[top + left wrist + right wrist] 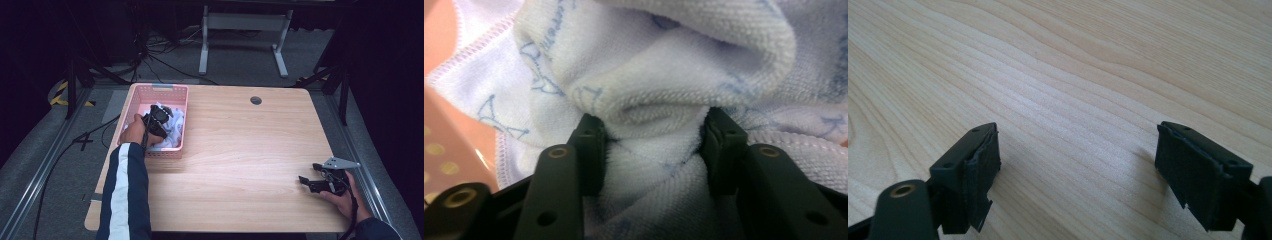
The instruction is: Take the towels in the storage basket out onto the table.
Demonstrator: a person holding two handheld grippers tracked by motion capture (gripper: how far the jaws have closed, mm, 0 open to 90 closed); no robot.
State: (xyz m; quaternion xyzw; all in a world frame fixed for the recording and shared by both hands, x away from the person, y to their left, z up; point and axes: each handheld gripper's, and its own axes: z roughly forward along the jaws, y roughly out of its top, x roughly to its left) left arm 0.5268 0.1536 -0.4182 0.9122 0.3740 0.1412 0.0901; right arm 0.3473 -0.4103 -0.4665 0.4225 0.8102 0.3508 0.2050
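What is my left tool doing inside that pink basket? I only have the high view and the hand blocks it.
Observer: The left tool has its jaws pinched on a fold of the white towel, pads pressing into the cloth.
Operator: Any pattern on that cloth?
Observer: Yes, faint blue printed marks, with a stitched hem along its edge.
Operator: And the right tool, anything between its jaws?
Observer: Nothing; the right tool stands open over the bare wooden table.
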